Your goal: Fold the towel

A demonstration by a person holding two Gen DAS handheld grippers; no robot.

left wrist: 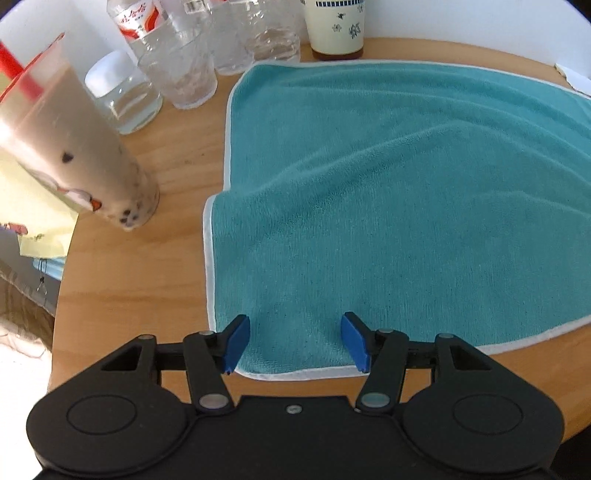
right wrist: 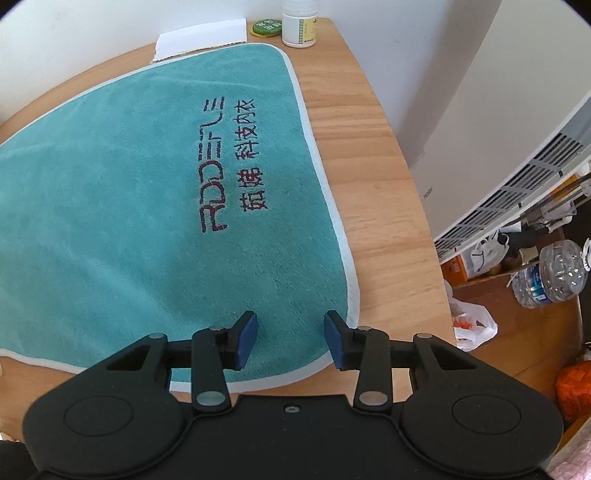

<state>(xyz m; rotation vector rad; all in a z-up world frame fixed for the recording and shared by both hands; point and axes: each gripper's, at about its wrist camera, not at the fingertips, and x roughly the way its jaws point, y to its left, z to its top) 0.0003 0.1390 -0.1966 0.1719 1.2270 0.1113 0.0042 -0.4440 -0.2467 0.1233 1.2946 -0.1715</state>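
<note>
A teal towel (left wrist: 388, 192) with a white hem lies spread on the round wooden table (left wrist: 147, 295), slightly rumpled, its left edge stepped. My left gripper (left wrist: 294, 341) hovers open over the towel's near left corner, blue pads on either side of the cloth. In the right wrist view the same towel (right wrist: 129, 206) shows dark red embroidered lettering (right wrist: 229, 166). My right gripper (right wrist: 290, 339) stands open above the near right corner, with the white hem just under and beside its right finger.
A milk tea cup (left wrist: 74, 147) with a red straw stands left of the towel. Clear plastic bottles (left wrist: 177, 59) and a patterned paper cup (left wrist: 336, 26) crowd the far edge. A white bottle (right wrist: 300, 22), green lid (right wrist: 266, 27) and white paper (right wrist: 201, 38) sit at the far right corner.
</note>
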